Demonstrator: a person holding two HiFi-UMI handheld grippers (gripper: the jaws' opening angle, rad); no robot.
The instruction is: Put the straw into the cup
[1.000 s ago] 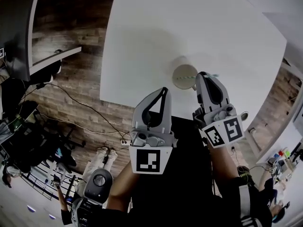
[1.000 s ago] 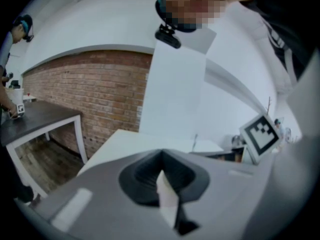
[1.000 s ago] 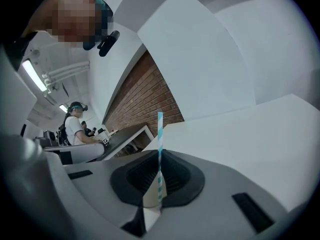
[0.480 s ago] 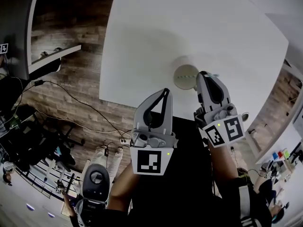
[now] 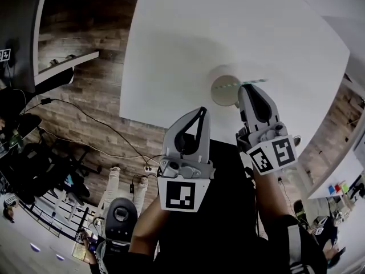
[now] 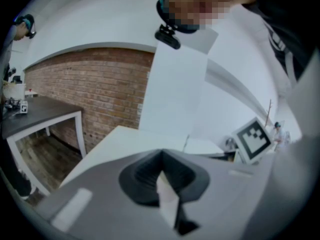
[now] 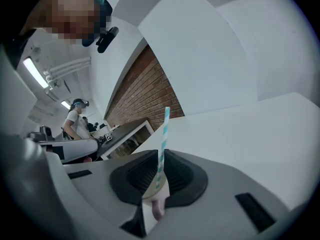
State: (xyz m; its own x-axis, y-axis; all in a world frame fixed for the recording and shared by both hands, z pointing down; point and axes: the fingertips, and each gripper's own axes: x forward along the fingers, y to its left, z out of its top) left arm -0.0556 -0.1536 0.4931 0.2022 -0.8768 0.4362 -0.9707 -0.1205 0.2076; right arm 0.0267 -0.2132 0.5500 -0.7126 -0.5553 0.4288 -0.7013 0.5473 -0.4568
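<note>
A pale paper cup [image 5: 221, 93] stands near the white table's [image 5: 228, 27] front edge. A teal-and-white striped straw [image 5: 240, 84] lies slanted across its mouth, one end over the cup, the other sticking out to the right. My right gripper [image 5: 247, 88] is at the cup's right rim, shut on the straw. In the right gripper view the straw [image 7: 163, 134] rises between the closed jaws of that gripper [image 7: 159, 176]. My left gripper [image 5: 199, 109] hangs short of the table's edge, left of the cup and apart from it, shut with nothing held; its jaws [image 6: 167, 186] meet.
Wooden floor [image 5: 85, 101] with cables lies left of the table. A dark desk [image 5: 34, 33] stands at the far left, and a round-backed chair [image 5: 120, 216] is below. A brick wall [image 6: 95, 89] and other people show in the gripper views.
The right gripper has shifted slightly away from me with the straw. More of the straw now shows, slanting across the cup's mouth. The left gripper has hardly moved.
</note>
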